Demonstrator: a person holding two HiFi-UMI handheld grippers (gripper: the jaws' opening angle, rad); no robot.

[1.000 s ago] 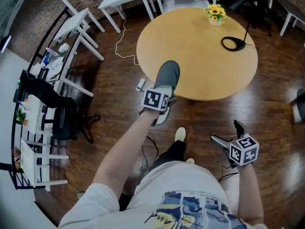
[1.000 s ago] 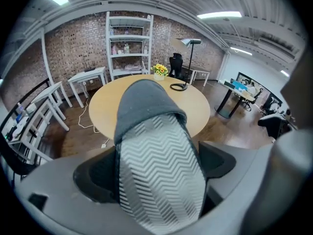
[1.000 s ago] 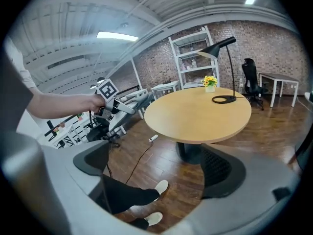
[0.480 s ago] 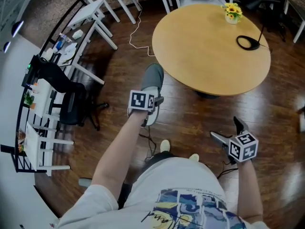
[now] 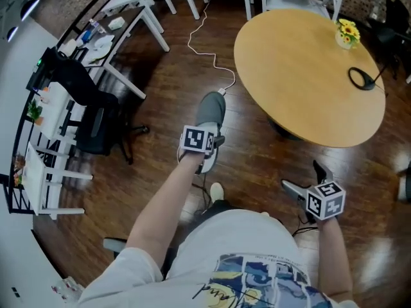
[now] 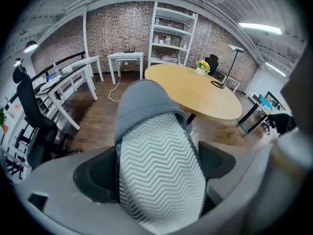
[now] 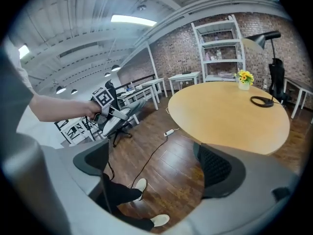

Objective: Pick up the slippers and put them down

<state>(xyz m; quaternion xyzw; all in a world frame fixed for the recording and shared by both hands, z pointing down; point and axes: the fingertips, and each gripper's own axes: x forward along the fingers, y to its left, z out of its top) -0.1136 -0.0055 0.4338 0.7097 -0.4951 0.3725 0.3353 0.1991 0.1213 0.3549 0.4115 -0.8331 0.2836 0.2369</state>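
One slipper (image 5: 210, 110) is in view: grey, with a pale zigzag sole. It is clear of the wooden floor (image 5: 154, 101), toe pointing away from the person, near the edge of the round worktop (image 5: 302, 69). The left gripper (image 5: 207, 151) holds it, with both fingers (image 6: 95, 175) closed against the sides of the sole at the heel end. The right gripper (image 5: 303, 177) is at the person's right side, well apart from the slipper. Its fingers (image 7: 220, 168) are spread wide with nothing between them.
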